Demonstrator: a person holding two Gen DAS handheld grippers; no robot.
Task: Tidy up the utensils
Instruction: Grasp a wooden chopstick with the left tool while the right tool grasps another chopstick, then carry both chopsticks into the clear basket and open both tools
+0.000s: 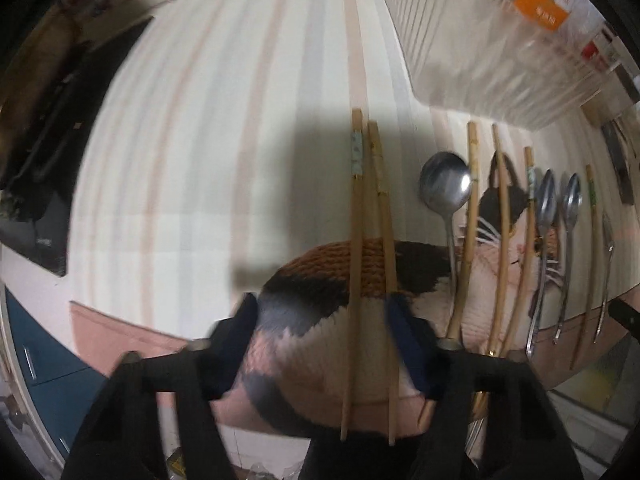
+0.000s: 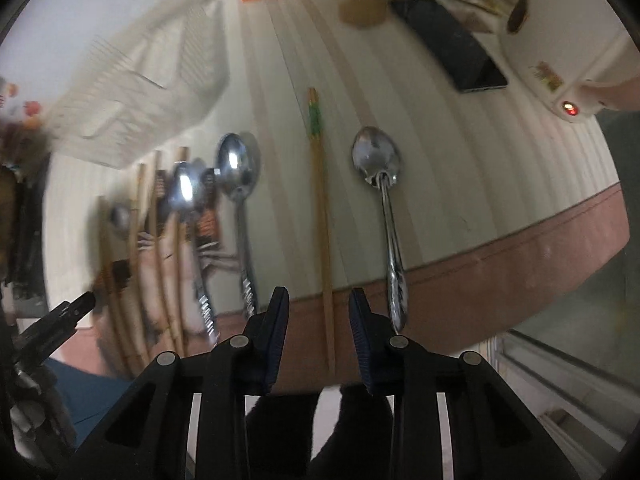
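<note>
Clearly both grippers are lined up on chopsticks, and the long axis is what counts. Seen from the left wrist, the left gripper (image 1: 320, 344) stands open, its two blue pads spread wide with a pair of chopsticks (image 1: 370, 264) lying between them, closer to the right pad. The pair runs near-to-far, along the gripper's own pointing direction, so the pads sit on either side of the shafts and a squeeze would meet them across their width. Whether the pads touch the wood I cannot tell; a gap shows on the left side.

Right of that pair, on the striped cloth of the tabletop (image 1: 224, 128), lie a large spoon (image 1: 445, 184), more chopsticks and two smaller spoons, all roughly parallel.

From the right wrist, the right gripper (image 2: 319, 336) is also open, with a green-banded chopstick pair (image 2: 320, 208) running straight out from the gap between its pads toward the far side. A lone spoon (image 2: 380, 184) lies just right of it, bowl at the far end, handle near the right pad. A dark phone (image 2: 448, 44) rests far right.
</note>
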